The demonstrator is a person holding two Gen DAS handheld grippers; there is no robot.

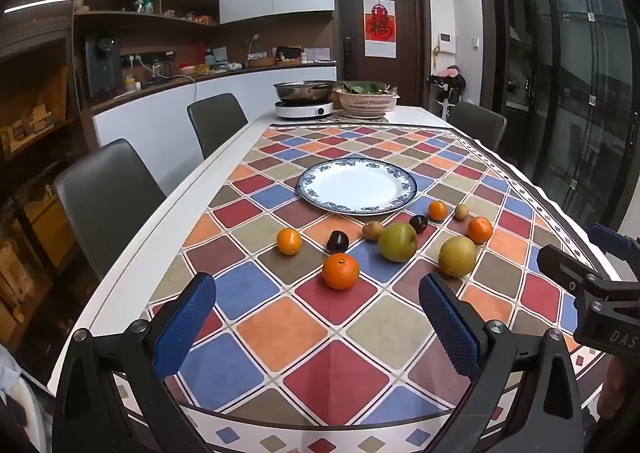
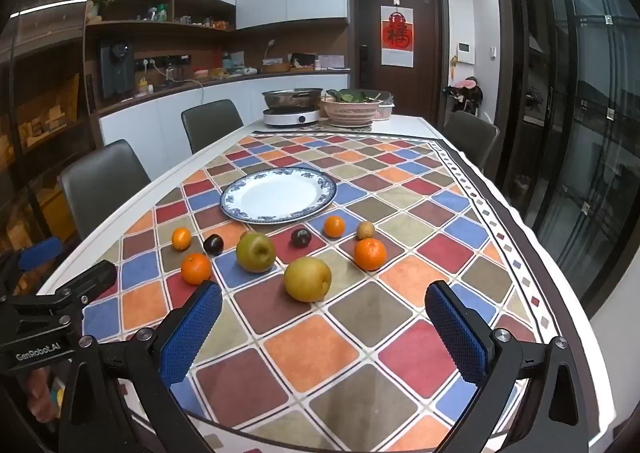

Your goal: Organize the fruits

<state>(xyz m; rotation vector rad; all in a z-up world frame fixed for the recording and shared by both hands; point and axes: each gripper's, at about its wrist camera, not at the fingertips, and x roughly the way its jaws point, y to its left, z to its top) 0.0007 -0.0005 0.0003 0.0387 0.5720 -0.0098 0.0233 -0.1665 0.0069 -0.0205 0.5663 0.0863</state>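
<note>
Currently: both sets of jaws spread, holding nothing. Right gripper (image 2: pixel 323 327) nearer the yellow pear (image 2: pixel 307 278), which sits centre frame, just above its fingertips; plate (image 2: pixel 240 209) bare.

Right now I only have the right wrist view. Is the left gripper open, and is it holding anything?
Observer: The left gripper is open and empty, its blue pads spread above the tablecloth.
Operator: I count one kiwi, right of the small orange. Any more?
Observer: Yes, a second kiwi sits close beside the green pear, on its left. From your side the pear nearly hides it.
Operator: What lies straight ahead of the left gripper?
Observer: The big orange lies on the cloth just ahead of the gap between its fingers, untouched.
</note>
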